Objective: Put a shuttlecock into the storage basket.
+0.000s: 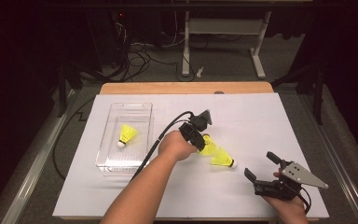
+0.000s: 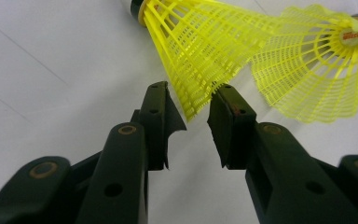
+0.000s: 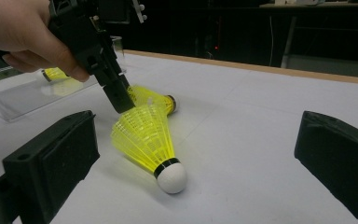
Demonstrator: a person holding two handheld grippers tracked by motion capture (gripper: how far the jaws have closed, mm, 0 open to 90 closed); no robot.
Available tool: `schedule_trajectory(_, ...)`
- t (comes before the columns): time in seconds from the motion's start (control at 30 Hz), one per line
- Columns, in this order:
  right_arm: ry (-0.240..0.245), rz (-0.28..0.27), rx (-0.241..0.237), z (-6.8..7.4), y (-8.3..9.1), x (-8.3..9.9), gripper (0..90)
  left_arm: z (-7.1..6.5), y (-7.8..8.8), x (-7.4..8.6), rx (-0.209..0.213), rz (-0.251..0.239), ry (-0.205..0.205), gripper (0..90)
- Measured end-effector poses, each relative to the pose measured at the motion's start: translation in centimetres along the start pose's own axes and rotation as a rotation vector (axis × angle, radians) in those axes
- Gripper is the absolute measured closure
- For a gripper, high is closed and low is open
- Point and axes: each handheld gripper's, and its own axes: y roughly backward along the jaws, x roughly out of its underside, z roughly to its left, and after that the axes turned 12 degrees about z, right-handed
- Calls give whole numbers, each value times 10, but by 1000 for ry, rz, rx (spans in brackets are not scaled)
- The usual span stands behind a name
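Fingers (image 2: pixel 156 116) of left gripper (image 2: pixel 189 114) part-closed astride shuttlecock (image 2: pixel 200 51) skirt rim, angled down; right gripper (image 1: pixel 259 167) fingers wide apart, level

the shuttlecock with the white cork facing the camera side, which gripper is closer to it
Left. The left gripper has its jaws around the skirt rim of that shuttlecock; the right gripper sits open, apart from it, toward the table's near right.
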Motion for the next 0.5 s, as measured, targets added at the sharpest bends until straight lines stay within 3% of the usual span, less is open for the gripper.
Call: schedule_trajectory(0.5,2,1,-5,0,0,0,2,0,-2,0,-19,-15,23,791)
